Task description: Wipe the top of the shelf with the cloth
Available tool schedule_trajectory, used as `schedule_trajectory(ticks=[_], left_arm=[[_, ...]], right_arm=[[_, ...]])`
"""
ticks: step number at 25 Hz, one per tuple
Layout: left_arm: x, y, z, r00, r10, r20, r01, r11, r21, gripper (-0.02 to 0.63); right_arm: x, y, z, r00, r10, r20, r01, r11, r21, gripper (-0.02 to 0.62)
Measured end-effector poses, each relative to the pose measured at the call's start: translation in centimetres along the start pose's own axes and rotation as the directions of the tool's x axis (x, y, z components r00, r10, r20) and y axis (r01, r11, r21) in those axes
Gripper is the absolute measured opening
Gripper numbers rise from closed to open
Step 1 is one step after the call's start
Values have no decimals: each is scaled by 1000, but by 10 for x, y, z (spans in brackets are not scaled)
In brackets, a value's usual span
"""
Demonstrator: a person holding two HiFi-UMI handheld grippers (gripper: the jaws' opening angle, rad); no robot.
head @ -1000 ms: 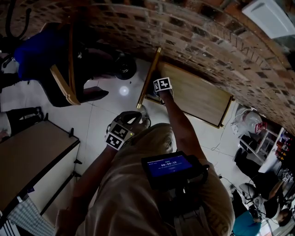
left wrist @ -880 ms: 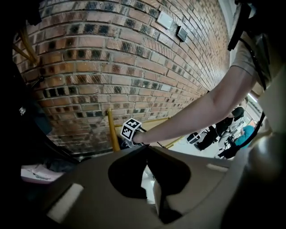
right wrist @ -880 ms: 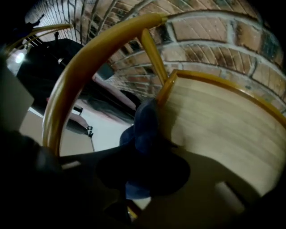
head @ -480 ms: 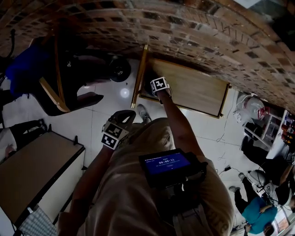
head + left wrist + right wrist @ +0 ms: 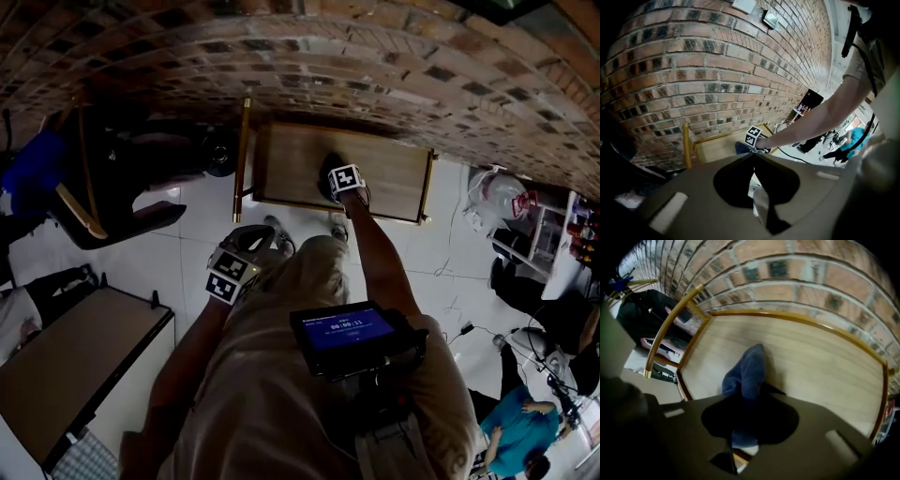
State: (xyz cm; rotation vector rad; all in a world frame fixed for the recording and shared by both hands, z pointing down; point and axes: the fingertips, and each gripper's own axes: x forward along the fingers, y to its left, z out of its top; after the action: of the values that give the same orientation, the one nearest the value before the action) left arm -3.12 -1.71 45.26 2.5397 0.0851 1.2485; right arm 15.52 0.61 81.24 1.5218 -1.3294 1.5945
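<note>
On shelf (image 5: pixel 813 364) top, R hand-held gripper (image 5: pixel 744 397) clamps cloth (image 5: pixel 749 369) down so I can wipe; L hand-held gripper (image 5: pixel 753 157) closed, empty, idle.

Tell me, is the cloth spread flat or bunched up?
Bunched up: the blue cloth rises as a lump on the shelf top, held by the right gripper.

A cluttered indoor workspace, probably a studio or lab: a bare brick wall (image 5: pixel 375 56), white tiled floor (image 5: pixel 187 248), a wooden shelf (image 5: pixel 291 169), a stocked rack (image 5: pixel 553 246), and another person (image 5: pixel 506 441) nearby.
</note>
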Motion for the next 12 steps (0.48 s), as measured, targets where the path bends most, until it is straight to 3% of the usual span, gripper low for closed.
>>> schedule_trajectory(ticks=[6, 12], left_arm=[[29, -37, 26, 1000, -24, -16, 24, 999, 42, 5], [59, -77, 41, 999, -47, -28, 48, 997, 57, 5]], right_arm=[[-26, -97, -60, 999, -44, -24, 46, 995, 94, 87], [-68, -190, -105, 982, -183, -38, 186, 978, 92, 87]])
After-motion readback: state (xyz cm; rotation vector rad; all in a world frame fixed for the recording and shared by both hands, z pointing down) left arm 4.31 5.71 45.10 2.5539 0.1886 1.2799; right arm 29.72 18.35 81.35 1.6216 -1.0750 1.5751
